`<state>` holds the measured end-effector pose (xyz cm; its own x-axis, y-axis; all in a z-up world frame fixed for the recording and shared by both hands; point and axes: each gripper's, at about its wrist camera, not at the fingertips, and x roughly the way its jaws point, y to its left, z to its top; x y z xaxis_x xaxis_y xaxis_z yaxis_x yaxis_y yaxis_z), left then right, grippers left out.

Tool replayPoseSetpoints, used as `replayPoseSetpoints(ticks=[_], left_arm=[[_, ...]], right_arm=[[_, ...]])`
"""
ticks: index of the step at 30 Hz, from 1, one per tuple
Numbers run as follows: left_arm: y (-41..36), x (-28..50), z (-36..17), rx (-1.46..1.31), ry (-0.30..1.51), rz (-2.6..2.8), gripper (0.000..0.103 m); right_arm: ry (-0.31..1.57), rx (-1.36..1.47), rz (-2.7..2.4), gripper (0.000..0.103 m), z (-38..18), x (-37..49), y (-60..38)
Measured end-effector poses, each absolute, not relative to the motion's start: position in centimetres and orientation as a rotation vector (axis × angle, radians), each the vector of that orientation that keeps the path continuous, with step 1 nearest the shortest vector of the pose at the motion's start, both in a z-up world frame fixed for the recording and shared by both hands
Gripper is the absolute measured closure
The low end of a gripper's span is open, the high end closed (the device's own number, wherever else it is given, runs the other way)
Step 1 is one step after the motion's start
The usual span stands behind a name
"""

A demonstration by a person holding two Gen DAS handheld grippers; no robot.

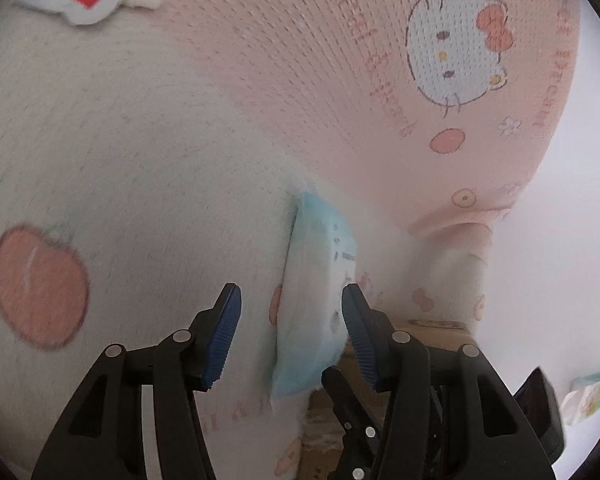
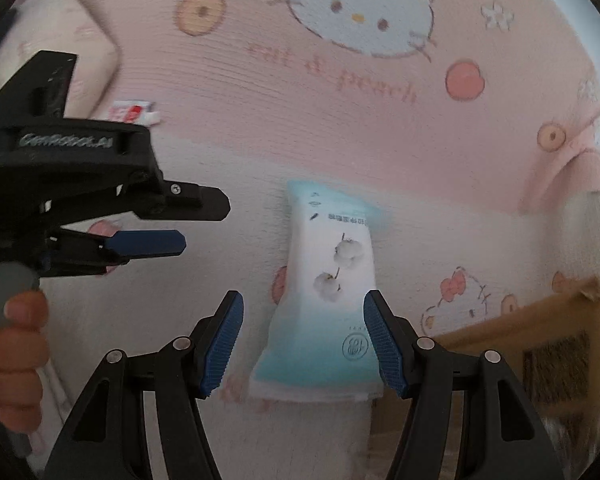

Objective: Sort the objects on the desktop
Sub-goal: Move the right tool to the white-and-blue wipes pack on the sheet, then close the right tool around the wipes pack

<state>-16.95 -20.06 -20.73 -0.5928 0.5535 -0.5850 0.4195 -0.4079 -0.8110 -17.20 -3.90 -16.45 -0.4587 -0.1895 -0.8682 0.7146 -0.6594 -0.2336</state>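
Wipes pack (image 2: 324, 304) lies btwn open right gripper (image 2: 304, 344) pads.

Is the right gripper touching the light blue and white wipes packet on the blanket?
Cannot tell. In the right wrist view, the right gripper is open around the wipes packet; its right pad overlaps the packet's edge, with no plain gap or contact.

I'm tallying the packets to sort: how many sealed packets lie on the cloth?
2: a blue-and-white tissue packet just ahead of the open right gripper, and a small red-and-white sachet farther back, upper left. Others may be hidden.
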Motion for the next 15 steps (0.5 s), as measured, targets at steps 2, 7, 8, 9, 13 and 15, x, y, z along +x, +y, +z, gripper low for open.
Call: replayPoseSetpoints(ticks=[2, 7, 8, 9, 13, 15], left_arm=[[-19.6, -18.2, -21.0, -1.392, -1.615, 2.189, 0.046], [-19.3, -19.5, -21.6, -1.357, -1.622, 2.148, 0.046], [-19.4, -19.6, -21.6, -1.352, -1.626, 2.149, 0.046], [-19.4, -19.7, -21.6, -1.342, -1.630, 2.148, 0.046], [-19.8, -19.8, -21.8, -1.284, -1.671, 2.114, 0.046], [-19.7, -20.2, -22.2, -1.267, -1.696, 2.069, 0.046]], right_arm=[[0.761, 1.220, -2.129, 0.043, -16.8, -18.4, -4.3], [0.719, 1.251, -2.137, 0.043, -17.2, -20.2, -5.1], [0.723, 1.249, -2.139, 0.043, -17.2, -20.4, -5.3], [0.734, 1.245, -2.140, 0.043, -17.4, -20.7, -5.6], [0.787, 1.261, -2.143, 0.043, -18.2, -21.3, -6.1], [0.800, 1.286, -2.143, 0.043, -18.8, -21.7, -6.1]])
